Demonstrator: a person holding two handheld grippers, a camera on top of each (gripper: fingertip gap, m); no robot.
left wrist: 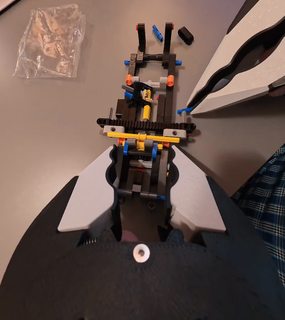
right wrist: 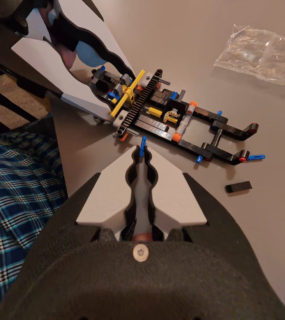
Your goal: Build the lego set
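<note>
A long black lego chassis (left wrist: 148, 97) with a toothed rack, yellow axle, orange and blue pins lies on the grey table; it also shows in the right wrist view (right wrist: 181, 119). My left gripper (left wrist: 142, 150) is shut on the chassis's near end, a finger on each side. My right gripper (right wrist: 142, 149) is shut on a small blue pin (right wrist: 143, 145), held just beside the rack end of the chassis; the same pin shows in the left wrist view (left wrist: 184, 110). A loose blue pin (left wrist: 157, 33) and a loose black piece (left wrist: 185, 35) lie near the chassis's far end.
A clear plastic bag (left wrist: 49, 43) lies on the table to the far left; it shows at the upper right in the right wrist view (right wrist: 263, 53). A person's blue plaid sleeve (left wrist: 280, 199) is at the table's near edge. About 10 centimeters separates my right fingertips from the loose black piece (left wrist: 185, 35).
</note>
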